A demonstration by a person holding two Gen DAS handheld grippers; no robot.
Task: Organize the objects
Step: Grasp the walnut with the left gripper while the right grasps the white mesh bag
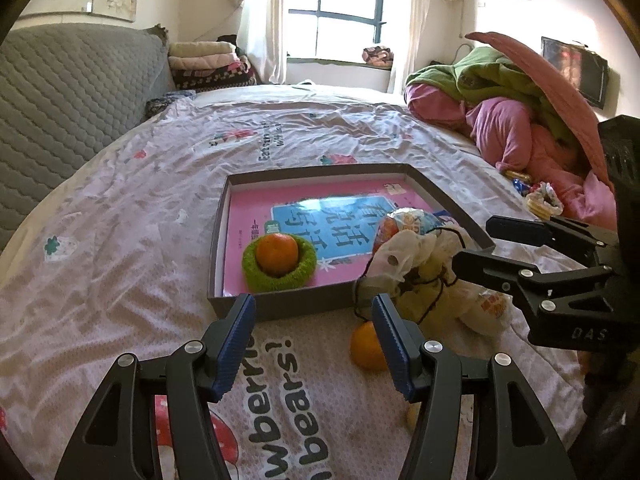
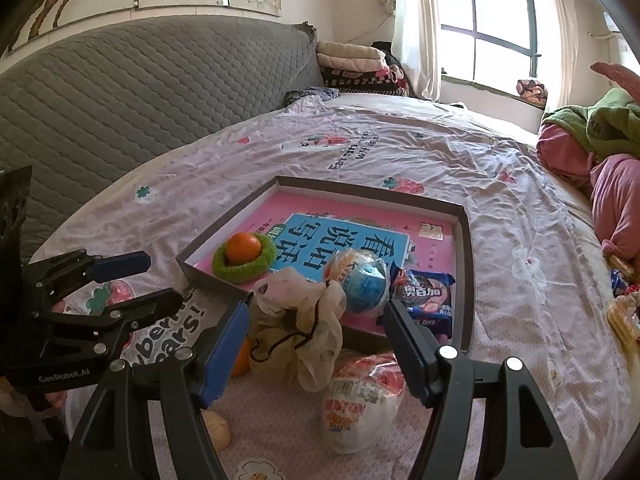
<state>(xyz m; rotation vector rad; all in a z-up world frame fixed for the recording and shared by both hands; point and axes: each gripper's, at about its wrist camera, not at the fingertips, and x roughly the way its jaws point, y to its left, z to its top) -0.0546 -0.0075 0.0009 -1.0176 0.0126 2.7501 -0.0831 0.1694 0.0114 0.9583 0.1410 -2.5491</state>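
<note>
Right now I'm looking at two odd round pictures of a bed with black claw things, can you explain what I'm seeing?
Those claws are hand-held tongs, one per hand, each carrying a wide-angle camera looking along its fingers. One picture is from the left tongs, the other from the right tongs. Both stand open and hold nothing. On the bedsheet lies a shallow grey box holding a pink book, an orange in a green ring and snack packets. In front of the box lie a loose orange, a cream drawstring bag and a wrapped snack.
</note>
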